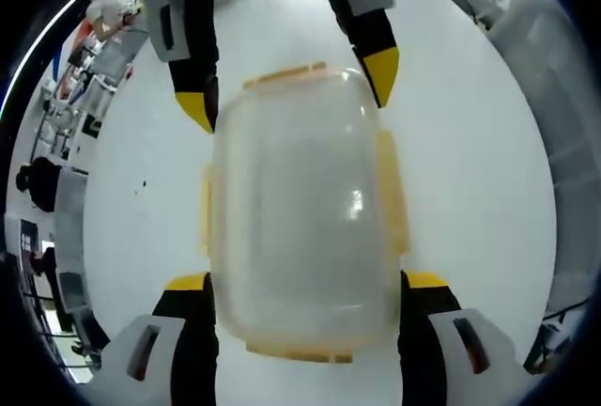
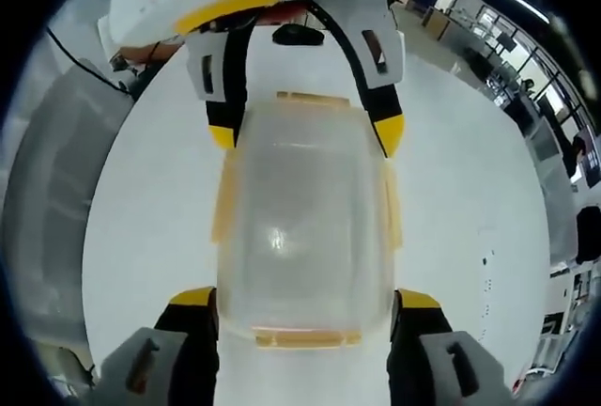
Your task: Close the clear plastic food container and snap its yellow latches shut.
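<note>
Lengthwise, the container (image 1: 300, 209) spans both tools.

Hidden / unclear bits:
container (image 1: 300, 209) walls too cloudy to see inside; whether its yellow latches (image 1: 390, 199) are snapped can't be told. Both grippers' bodies cut off by frame edges; background desks (image 2: 554, 133) too small.

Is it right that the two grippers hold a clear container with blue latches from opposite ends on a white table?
Not quite: the latches on the clear container are yellow, not blue, as the left gripper view shows. The rest holds: both grippers flank its opposite ends on the white table.
</note>
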`<state>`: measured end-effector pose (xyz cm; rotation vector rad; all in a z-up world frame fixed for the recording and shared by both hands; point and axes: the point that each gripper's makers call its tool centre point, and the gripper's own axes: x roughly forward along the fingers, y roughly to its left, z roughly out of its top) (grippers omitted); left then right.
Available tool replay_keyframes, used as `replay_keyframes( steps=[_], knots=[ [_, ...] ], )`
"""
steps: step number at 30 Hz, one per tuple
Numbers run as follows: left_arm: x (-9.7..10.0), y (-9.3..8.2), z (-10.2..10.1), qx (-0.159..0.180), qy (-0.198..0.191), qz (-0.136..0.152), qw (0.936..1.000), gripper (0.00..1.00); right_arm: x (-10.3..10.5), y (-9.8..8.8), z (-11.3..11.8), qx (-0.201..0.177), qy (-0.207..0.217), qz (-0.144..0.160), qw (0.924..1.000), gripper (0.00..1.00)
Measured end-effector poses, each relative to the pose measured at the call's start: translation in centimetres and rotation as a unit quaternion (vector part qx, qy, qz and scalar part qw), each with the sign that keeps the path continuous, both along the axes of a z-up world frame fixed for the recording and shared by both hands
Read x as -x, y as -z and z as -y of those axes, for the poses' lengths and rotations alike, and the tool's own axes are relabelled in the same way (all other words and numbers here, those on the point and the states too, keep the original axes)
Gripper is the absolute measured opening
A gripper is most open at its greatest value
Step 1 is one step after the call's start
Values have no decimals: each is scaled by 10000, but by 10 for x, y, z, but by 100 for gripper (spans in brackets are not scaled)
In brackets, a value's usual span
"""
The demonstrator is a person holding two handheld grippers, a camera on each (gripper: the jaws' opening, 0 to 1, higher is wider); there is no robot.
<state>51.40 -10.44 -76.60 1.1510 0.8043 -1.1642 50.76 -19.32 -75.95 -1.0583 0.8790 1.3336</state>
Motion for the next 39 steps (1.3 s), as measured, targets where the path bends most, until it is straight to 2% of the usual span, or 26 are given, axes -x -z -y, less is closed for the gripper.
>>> replay_keyframes(
  steps=[5,9,11,13,17,18,22,30,39],
  knots=[
    [0,1,0,8,20,-18,10000,79,1,0,-2,-126,116,9,9999,77],
    [0,2,-2,-26,-7,43,10000,90,3,-2,1,-182,98,108,9997,82],
    [0,-1,-4,-18,-60,38,10000,90,3,-5,2,-235,175,109,9995,82],
    [0,-6,-4,74,-163,49,9998,90,-1,-10,3,-375,315,240,9985,84],
    [-1,-13,-6,215,-367,146,9990,89,4,-15,6,-564,537,260,9966,85],
    [-2,-16,-6,311,-471,221,9982,88,5,-14,8,-567,572,287,9963,85],
    [-2,-23,-7,739,-1028,160,9918,89,5,-17,15,-630,946,435,9926,86],
    [6,-31,-8,946,-1266,178,9873,89,15,-19,25,-721,1459,445,9857,88],
    [24,-34,-8,1138,-1382,108,9838,89,32,-21,33,-744,1605,417,9833,87]
  ],
)
